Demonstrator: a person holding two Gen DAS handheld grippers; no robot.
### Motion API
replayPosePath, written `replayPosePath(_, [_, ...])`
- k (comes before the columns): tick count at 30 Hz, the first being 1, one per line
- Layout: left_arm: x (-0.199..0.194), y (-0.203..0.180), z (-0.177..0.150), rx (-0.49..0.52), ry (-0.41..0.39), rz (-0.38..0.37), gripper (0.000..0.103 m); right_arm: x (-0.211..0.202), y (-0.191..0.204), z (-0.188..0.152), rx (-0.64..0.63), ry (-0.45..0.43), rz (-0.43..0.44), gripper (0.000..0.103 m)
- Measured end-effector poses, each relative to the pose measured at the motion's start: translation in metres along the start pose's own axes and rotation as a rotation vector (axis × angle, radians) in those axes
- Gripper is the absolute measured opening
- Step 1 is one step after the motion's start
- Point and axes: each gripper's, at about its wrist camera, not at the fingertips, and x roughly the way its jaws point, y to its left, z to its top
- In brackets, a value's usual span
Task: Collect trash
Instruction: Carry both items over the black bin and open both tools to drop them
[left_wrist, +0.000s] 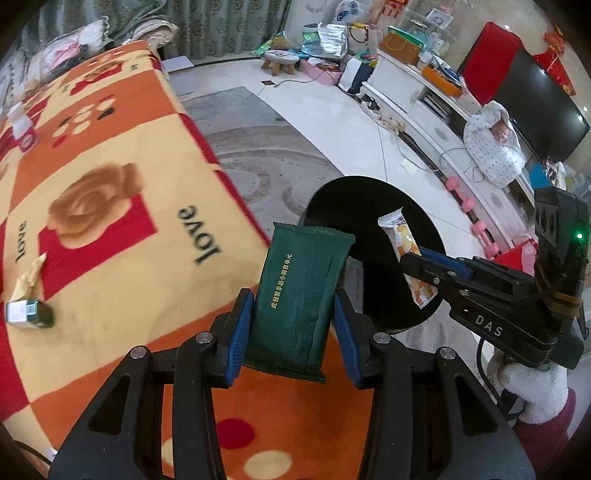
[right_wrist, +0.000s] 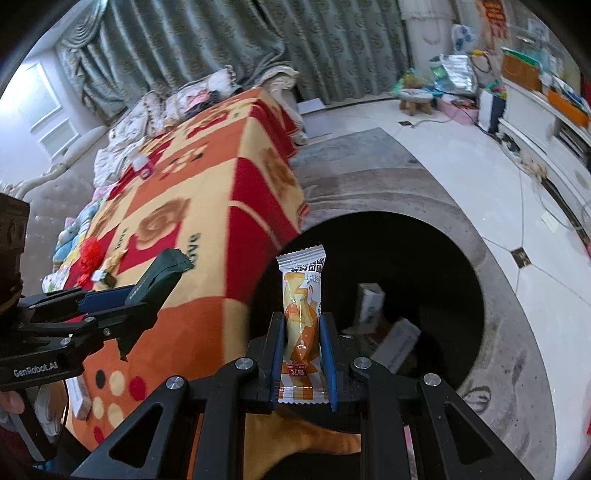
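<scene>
My left gripper (left_wrist: 293, 301) is shut on a dark green tissue pack (left_wrist: 301, 295), held upright over the blanket's edge. My right gripper (right_wrist: 303, 332) is shut on a white-and-orange snack wrapper (right_wrist: 301, 314), which hangs over the black trash bin (right_wrist: 443, 251). The bin holds a few cardboard boxes (right_wrist: 369, 306). In the left wrist view the right gripper (left_wrist: 415, 260) and its snack wrapper (left_wrist: 404, 245) sit over the trash bin (left_wrist: 351, 206). The right wrist view shows the left gripper (right_wrist: 131, 299) with the tissue pack (right_wrist: 159, 280) beside the bin.
An orange, red and yellow blanket (left_wrist: 110, 184) covers the table. On it lie a small green-and-white box (left_wrist: 29, 314), a crumpled paper scrap (left_wrist: 31, 275) and a small pink-labelled bottle (left_wrist: 22, 129). A TV stand (left_wrist: 443, 122) runs along the right; pink dumbbells (left_wrist: 469, 203) lie on the floor.
</scene>
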Motion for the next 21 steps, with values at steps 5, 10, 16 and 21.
replayPosePath(5, [0.013,-0.013,0.008,-0.004,0.01,-0.028,0.041,0.002,-0.024,0.001,0.043,0.007,-0.022,0.018])
replayPosePath(10, [0.024,-0.024,0.013,-0.006,0.02,-0.054,0.041,0.008,-0.039,0.002,0.079,0.02,-0.033,0.018])
replayPosePath(16, [0.028,-0.029,0.019,-0.015,0.007,-0.107,0.046,0.01,-0.05,0.003,0.123,0.012,-0.046,0.019])
replayPosePath(21, [0.021,-0.027,0.019,-0.018,-0.002,-0.128,0.055,0.01,-0.053,0.0,0.15,0.027,-0.057,0.038])
